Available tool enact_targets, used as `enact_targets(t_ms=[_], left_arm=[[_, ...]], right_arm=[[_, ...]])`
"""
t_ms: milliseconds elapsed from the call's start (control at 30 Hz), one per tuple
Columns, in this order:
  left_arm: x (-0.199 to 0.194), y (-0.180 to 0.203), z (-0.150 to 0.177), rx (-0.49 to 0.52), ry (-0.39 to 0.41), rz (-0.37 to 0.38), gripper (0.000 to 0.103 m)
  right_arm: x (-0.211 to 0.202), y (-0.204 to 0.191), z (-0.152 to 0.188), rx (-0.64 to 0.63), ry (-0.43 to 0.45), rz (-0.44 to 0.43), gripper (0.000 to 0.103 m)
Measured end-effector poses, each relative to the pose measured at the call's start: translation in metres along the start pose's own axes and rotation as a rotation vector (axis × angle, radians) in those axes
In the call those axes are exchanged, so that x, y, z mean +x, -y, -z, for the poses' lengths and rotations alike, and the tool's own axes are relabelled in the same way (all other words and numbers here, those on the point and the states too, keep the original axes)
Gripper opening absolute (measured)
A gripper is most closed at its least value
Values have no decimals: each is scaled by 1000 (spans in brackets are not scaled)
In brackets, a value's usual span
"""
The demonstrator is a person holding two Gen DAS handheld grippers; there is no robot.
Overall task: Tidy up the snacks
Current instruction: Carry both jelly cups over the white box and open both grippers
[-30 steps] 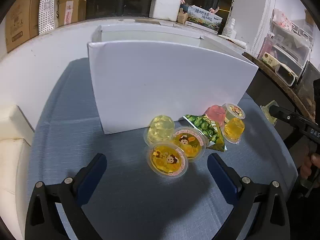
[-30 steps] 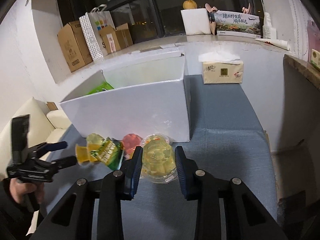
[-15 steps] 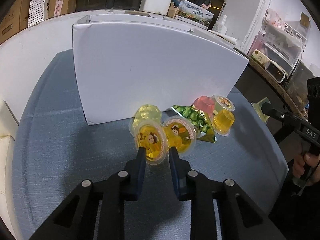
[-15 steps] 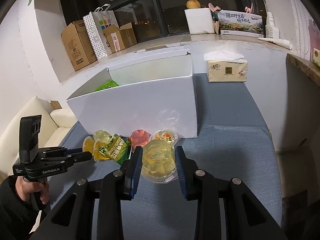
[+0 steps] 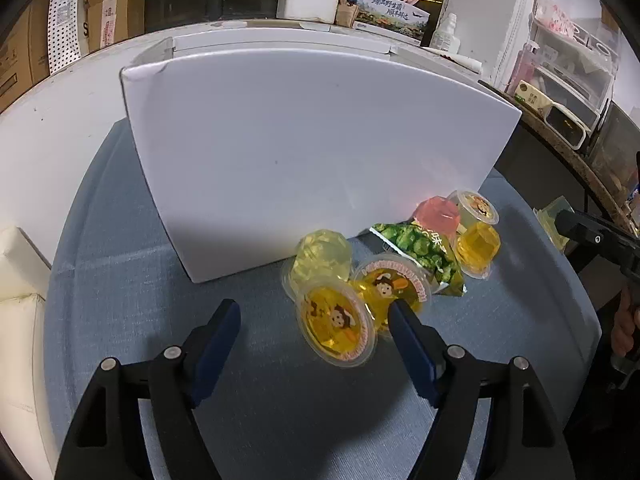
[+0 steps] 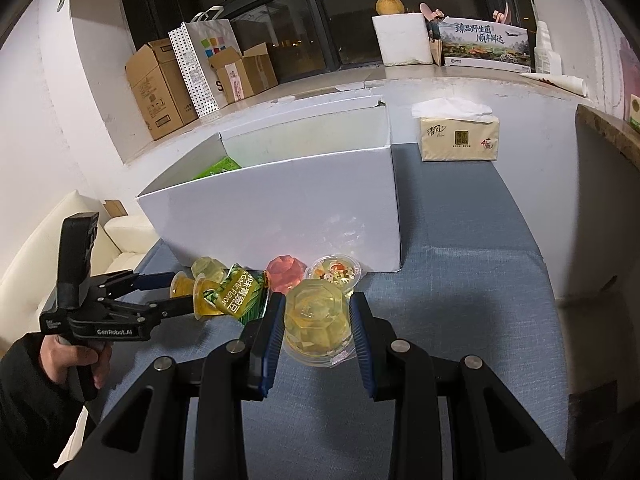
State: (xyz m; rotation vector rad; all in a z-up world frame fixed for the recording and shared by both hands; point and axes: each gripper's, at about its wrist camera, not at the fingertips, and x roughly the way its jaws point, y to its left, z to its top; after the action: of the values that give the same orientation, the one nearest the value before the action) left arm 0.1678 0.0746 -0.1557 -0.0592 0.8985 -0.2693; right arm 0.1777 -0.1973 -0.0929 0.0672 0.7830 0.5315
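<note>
Before the white box point(image 6: 280, 216), right gripper point(image 6: 316, 320) clasping jelly cup point(image 6: 316, 322)

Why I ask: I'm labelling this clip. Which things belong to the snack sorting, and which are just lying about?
Job: jelly cups, pea packet, white box, left gripper, right gripper.
Lying about: tissue pack, cardboard boxes, dotted paper bag, foam box.
</note>
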Motion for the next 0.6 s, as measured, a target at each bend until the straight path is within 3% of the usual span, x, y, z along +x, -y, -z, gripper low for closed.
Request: enact_targets(t_ms=[67,100,167,400,600], left_arm=[[2,-1,-2,8,6,12,80],[3,-1,-2,16,11,24,74],[4,-2,-4,9,16,85,50],[-1,10,-2,47,25,53,49],[-37,18,-1,32,101,37,49]], right_arm=[[1,0,0,1,-3,0,35],[1,0,1,0,-5,0,35],[1,-1,1,0,-5,-4,35],[0,-2,2,3,-6,-11,35],[-7,-6,-1,-3,9,-23,35]])
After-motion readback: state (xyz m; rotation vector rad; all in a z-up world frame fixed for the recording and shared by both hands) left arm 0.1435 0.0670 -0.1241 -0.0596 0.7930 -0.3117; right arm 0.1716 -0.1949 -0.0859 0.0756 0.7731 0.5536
